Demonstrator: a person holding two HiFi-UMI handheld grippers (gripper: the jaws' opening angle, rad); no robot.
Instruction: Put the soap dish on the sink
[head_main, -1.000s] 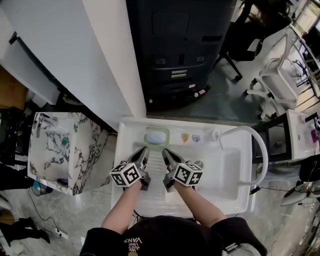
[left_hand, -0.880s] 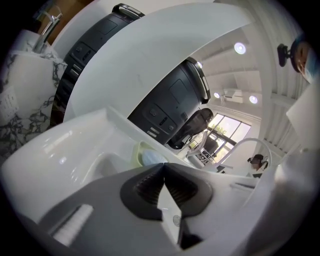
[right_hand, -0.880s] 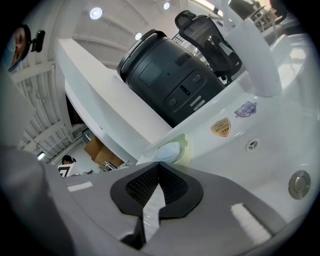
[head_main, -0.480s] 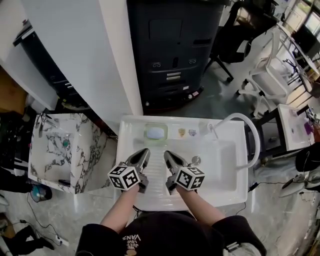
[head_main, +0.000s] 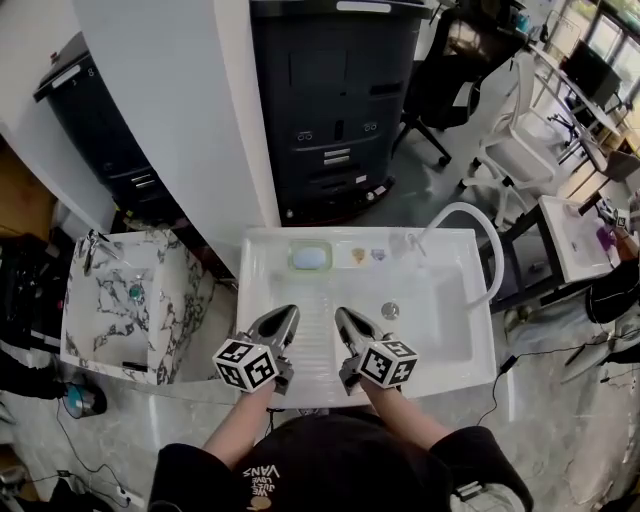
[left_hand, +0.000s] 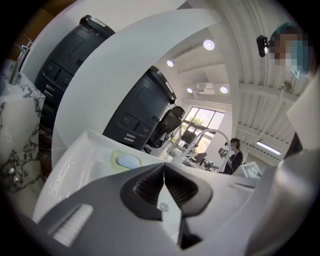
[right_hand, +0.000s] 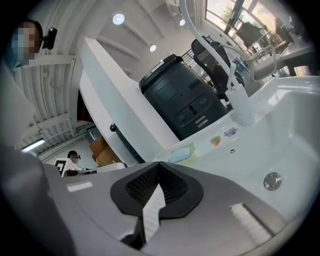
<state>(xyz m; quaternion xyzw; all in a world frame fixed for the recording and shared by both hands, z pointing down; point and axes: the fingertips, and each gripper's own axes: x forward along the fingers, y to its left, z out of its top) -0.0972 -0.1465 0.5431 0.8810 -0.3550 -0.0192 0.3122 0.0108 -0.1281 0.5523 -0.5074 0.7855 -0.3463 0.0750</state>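
Note:
The pale green soap dish (head_main: 311, 257) with a light blue soap in it sits on the back ledge of the white sink (head_main: 455, 345), left of centre. It also shows in the left gripper view as the soap dish (left_hand: 128, 160) and in the right gripper view as the soap dish (right_hand: 182, 154). My left gripper (head_main: 287, 318) and right gripper (head_main: 345, 320) hover side by side over the sink's ribbed washboard, well short of the dish. Both are shut with nothing between the pads.
A curved white faucet (head_main: 470, 222) rises from the back right of the sink, with a drain (head_main: 390, 311) in the basin. A marbled small basin (head_main: 120, 300) stands to the left. Black cabinets (head_main: 330, 110) and a white wall panel stand behind; office chairs are at the right.
Both grippers have drawn back from the dish toward the sink's near edge and risen. The head view has pulled back too, so the sink looks smaller and further off.

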